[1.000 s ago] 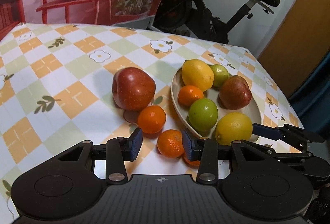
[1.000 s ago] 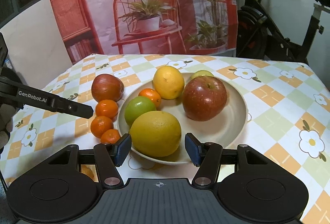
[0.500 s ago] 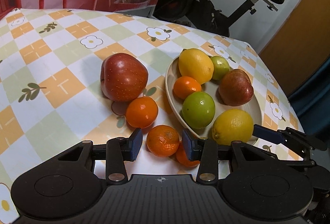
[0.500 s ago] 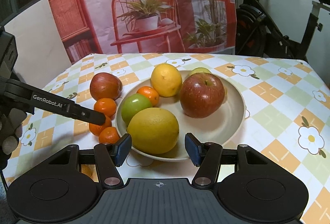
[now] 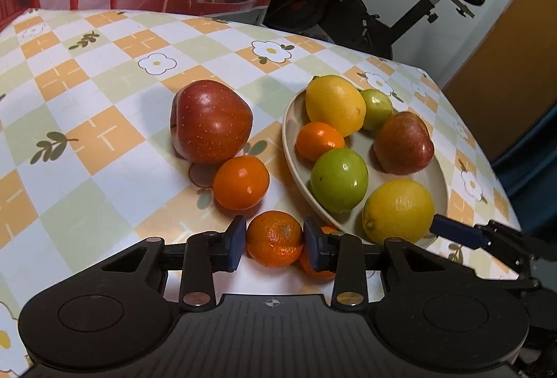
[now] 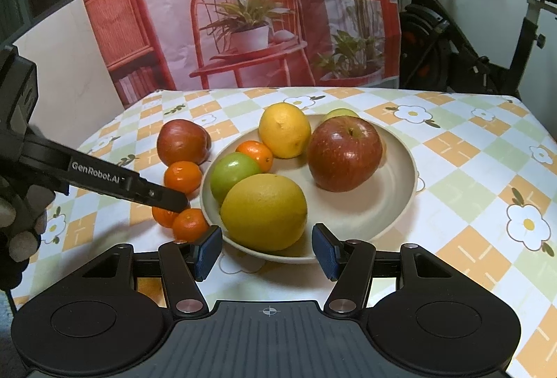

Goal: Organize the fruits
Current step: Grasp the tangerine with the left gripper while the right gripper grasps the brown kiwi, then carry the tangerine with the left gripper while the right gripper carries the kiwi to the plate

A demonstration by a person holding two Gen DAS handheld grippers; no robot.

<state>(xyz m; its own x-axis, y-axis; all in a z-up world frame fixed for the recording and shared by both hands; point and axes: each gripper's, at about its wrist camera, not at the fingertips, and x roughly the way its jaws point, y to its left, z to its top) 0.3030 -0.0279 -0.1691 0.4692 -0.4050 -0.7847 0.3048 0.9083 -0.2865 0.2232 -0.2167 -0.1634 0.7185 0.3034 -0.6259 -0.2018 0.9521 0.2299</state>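
A mandarin [image 5: 275, 238] lies on the checked tablecloth just left of the beige plate [image 5: 440, 179]. My left gripper [image 5: 274, 240] is closing on it, and both blue pads touch its sides. In the right wrist view the same gripper's finger [image 6: 163, 197] reaches down onto that mandarin [image 6: 161, 216]. My right gripper [image 6: 267, 251] hovers open at the plate's near rim [image 6: 383, 204], with a big lemon [image 6: 264, 211] just beyond its pads. The plate also holds a red apple [image 6: 344, 153], another lemon, two green fruits and a mandarin.
On the cloth stand a red apple [image 5: 210, 122], a mandarin [image 5: 241, 182] beside it and another mandarin [image 5: 315, 268] half hidden behind my left gripper's right finger. An exercise bike [image 5: 348, 9] stands past the table's far edge. A gloved hand [image 6: 21, 218] holds the left gripper.
My left gripper moved in over the nearest mandarin, and its jaws narrowed until the pads met the fruit. The right gripper and the plate's fruits stayed put.
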